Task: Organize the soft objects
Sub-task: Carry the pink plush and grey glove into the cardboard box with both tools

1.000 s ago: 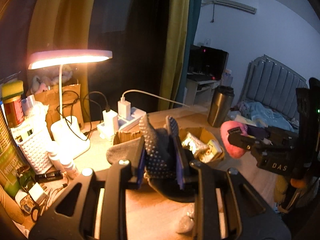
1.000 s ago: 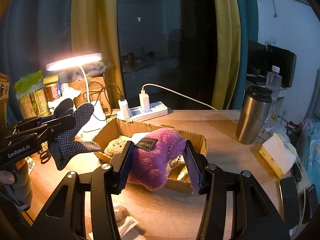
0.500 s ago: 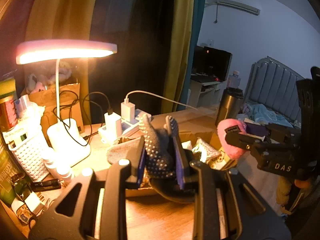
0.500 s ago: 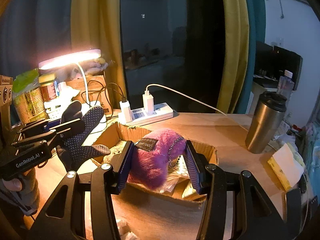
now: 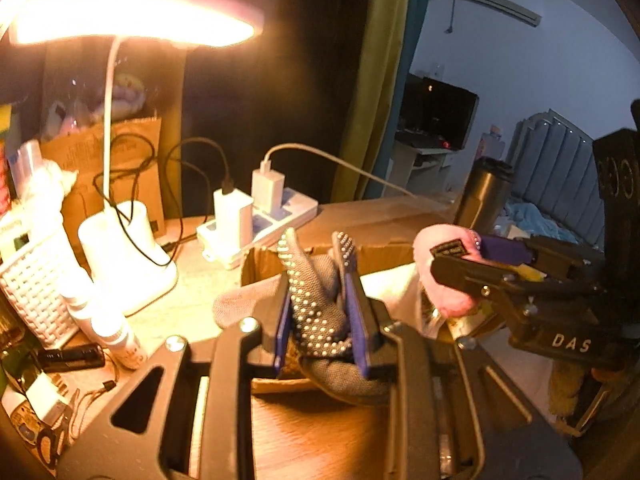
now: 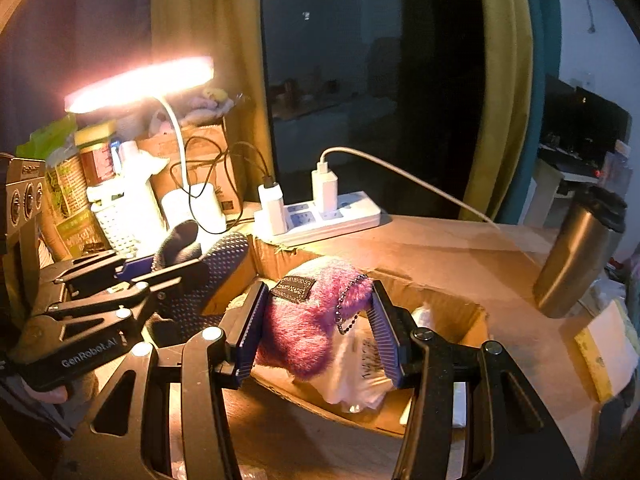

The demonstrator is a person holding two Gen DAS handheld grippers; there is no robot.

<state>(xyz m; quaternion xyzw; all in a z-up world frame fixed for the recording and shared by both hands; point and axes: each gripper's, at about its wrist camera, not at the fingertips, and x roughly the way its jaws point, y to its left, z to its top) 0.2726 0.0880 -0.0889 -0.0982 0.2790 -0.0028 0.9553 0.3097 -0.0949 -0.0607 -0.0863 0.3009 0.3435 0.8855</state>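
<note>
Both items are light, limp and squashy, so they'll sag and swing off the pads. Take them mid-body w/ plenty of fabric between the pads, not by a fingertip or a tuft.

Your left tongs [image 5: 320,312] are narrow, clamped on the dotted glove [image 5: 316,304]. Its fingers stick up past the pads and the cuff droops below. The dots should give decent grip, but the knit is thin and could slide if you ease off. The glove hangs just over the near-left corner of the cardboard box [image 6: 452,312], which sits mid-desk in front of the power strip [image 6: 320,216].

Your right tongs [image 6: 316,328] are about half open, pressing on the purple plush [image 6: 308,320] from both sides. It's held over the box opening, above a white packet [image 6: 360,364] already inside. Watch the bead chain [image 6: 348,308] dangling off the plush; it may snag on a pad or the box rim.

Judging by where both hang, next is lowering them in and letting go.
</note>
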